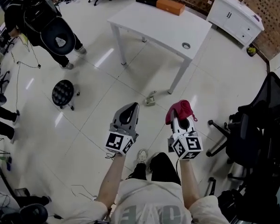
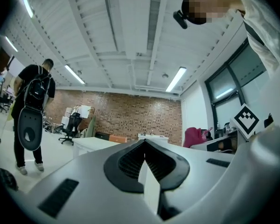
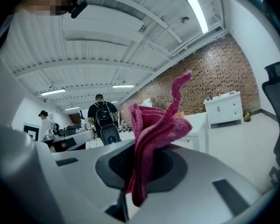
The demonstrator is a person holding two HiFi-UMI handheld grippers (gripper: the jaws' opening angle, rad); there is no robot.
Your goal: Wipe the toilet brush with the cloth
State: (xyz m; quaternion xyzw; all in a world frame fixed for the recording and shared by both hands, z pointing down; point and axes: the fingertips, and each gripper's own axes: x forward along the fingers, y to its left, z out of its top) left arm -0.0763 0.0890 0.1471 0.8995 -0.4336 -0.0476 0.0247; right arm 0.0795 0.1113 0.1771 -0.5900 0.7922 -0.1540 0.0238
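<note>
- The cloth [image 1: 180,110] is pink and bunched. It sits at the tip of my right claw [image 1: 181,121], which is clamped on it. In the right gripper view a fold stands up above the jaws and a tail hangs below them.
- I can't pick out the toilet brush for certain. The only candidate is a small pale object [image 1: 150,98] lying on the floor [image 1: 84,139]. It is too small to name, and I cannot read its long axis.
- That object lies ahead of both claws, in the gap between them. It is nearer the left claw [image 1: 130,110] than the right.
- My left claw has its jaws together with nothing between them, pointing roughly level.
- Beyond the object stands a white table [image 1: 163,29], further ahead of the claws. I see no brush on it.
- My judgement is that wiping has not begun. If the object is the brush, the free left claw is the better placed to take it, and the cloth would then come across from the right.
</note>
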